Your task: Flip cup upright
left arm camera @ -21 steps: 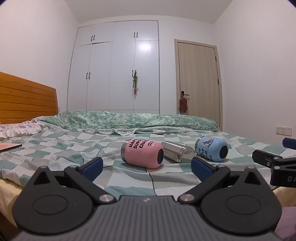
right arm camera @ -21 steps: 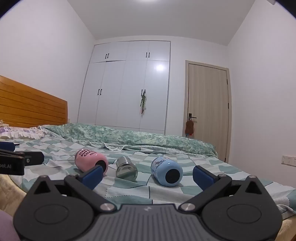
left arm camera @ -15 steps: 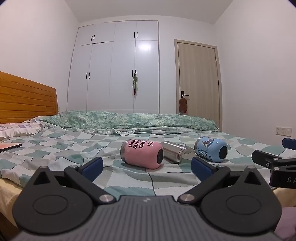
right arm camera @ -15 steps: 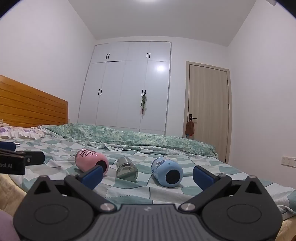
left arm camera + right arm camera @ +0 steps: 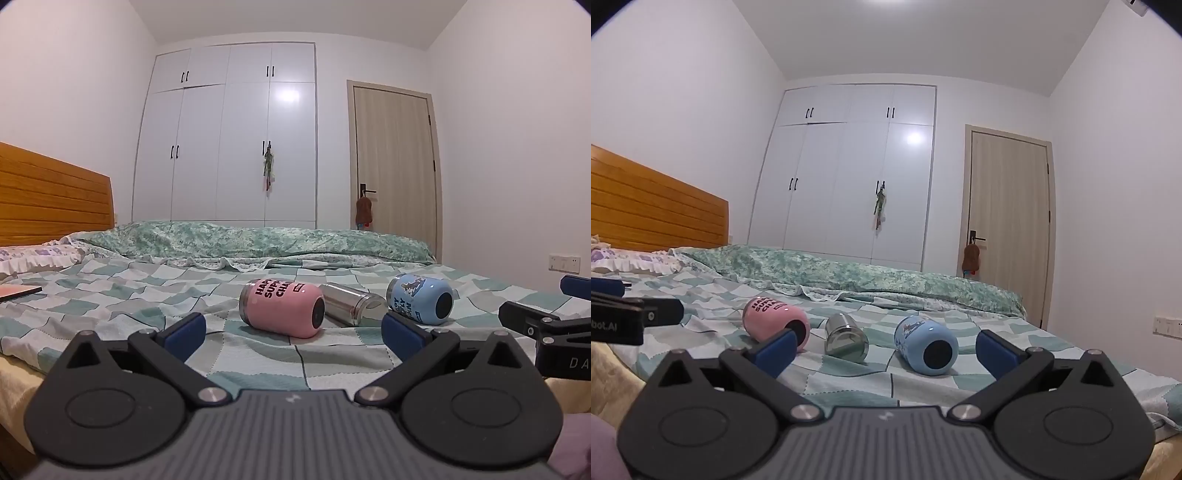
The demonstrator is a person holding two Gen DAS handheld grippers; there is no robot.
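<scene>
**Gloss, steel and soft cotton on the bed**

Here's the pink cup [image 5: 282, 312], a smooth satin coat with a bare metal band at its far end. Beside it the steel cup [image 5: 349, 303] shows brushed, shiny metal all over. The blue cup [image 5: 421, 299] wears a glossy, smooth finish. All three lie on the checked bedsheet [image 5: 147, 295], a matt, creased cloth. The left gripper [image 5: 291, 328] has matt black plastic arms and blue rubbery-looking pads; the right gripper [image 5: 884, 345] looks the same. The headboard [image 5: 51, 199] is slatted, warm-varnished wood, and the wardrobe [image 5: 236, 140] doors gleam, smooth and glossy white.
</scene>
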